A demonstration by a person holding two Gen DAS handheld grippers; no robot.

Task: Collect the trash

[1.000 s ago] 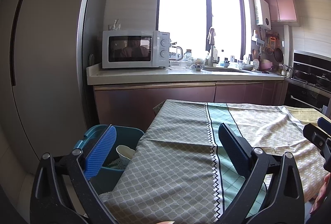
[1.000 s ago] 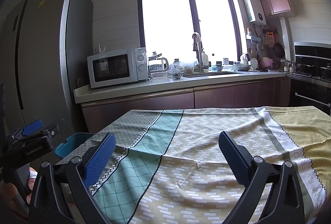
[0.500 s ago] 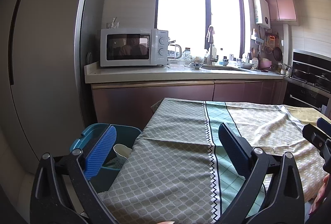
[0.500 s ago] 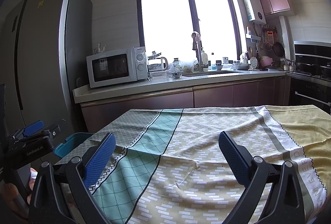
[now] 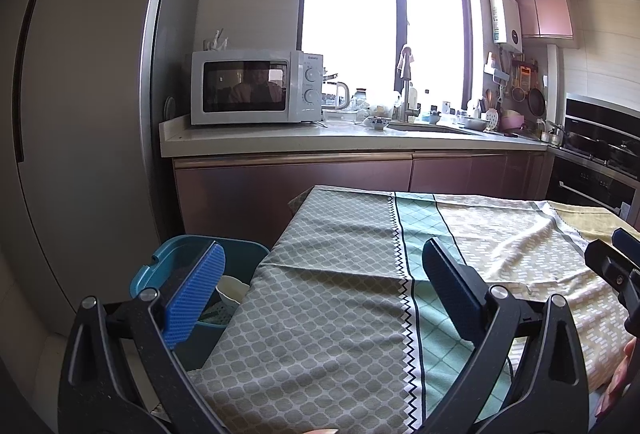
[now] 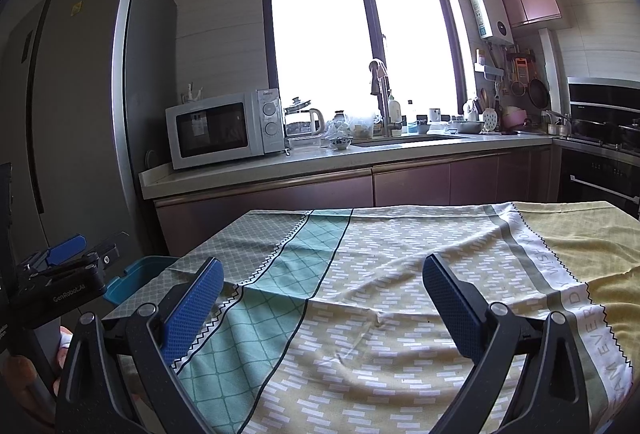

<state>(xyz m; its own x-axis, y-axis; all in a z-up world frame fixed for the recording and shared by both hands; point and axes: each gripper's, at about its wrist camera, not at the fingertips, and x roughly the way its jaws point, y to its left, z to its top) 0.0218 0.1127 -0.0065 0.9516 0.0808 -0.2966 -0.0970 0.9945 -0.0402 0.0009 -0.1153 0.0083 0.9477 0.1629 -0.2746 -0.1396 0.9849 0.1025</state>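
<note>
In the left wrist view, the left gripper [image 5: 320,286] stood wide, holding nothing, above the tablecloth [image 5: 320,314]; a teal bin [image 5: 160,266] beside the table held a white cup [image 5: 232,288]. In the right wrist view, the right gripper [image 6: 322,292] gaped wide, empty.

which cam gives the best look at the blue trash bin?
Left wrist. It shows the blue trash bin beside the table, its open top and a white cup inside, partly behind the left hand-held gripper. The right wrist view catches only a rim corner of it past the tablecloth.
</note>
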